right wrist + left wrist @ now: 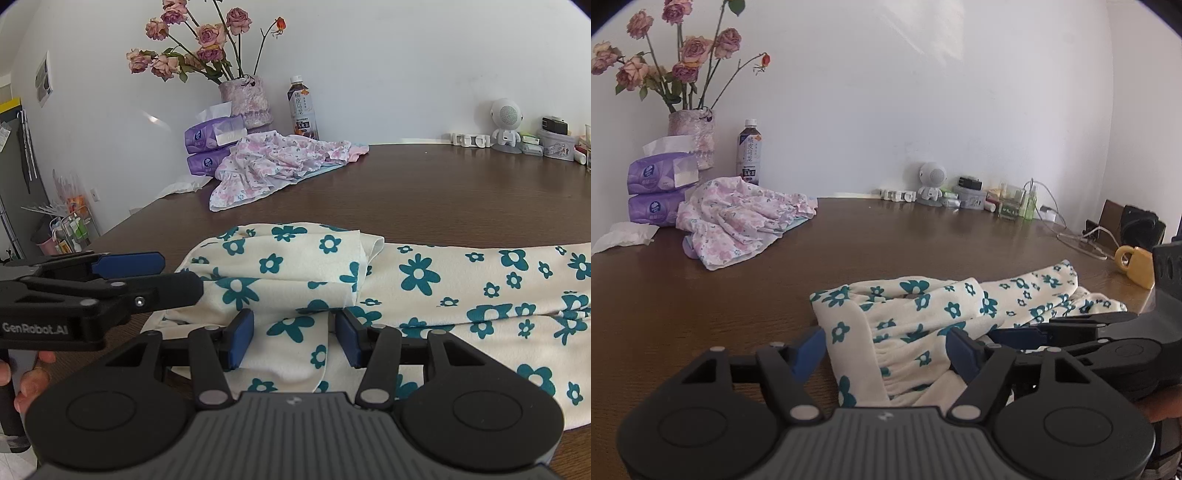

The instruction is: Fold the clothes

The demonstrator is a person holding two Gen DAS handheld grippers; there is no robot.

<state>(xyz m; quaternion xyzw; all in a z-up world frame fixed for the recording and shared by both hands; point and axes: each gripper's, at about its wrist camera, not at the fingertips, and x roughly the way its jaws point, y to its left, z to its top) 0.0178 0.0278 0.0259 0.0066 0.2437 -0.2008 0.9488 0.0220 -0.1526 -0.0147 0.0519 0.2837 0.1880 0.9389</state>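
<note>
The right claw (295,338) stands open over the cream cloth garment with teal flowers (424,280), its blue pads either side of a fold near the garment's left end. The left claw (177,273) reaches in from the left, its tips at the garment's edge. The garment lies on the dark brown wooden bench (443,192). Far left lies a crumpled pink floral garment (273,162).

"GenRobot.AI" on left gripper (177,273) body; bottle (303,109) label Chinese, unreadable
</note>
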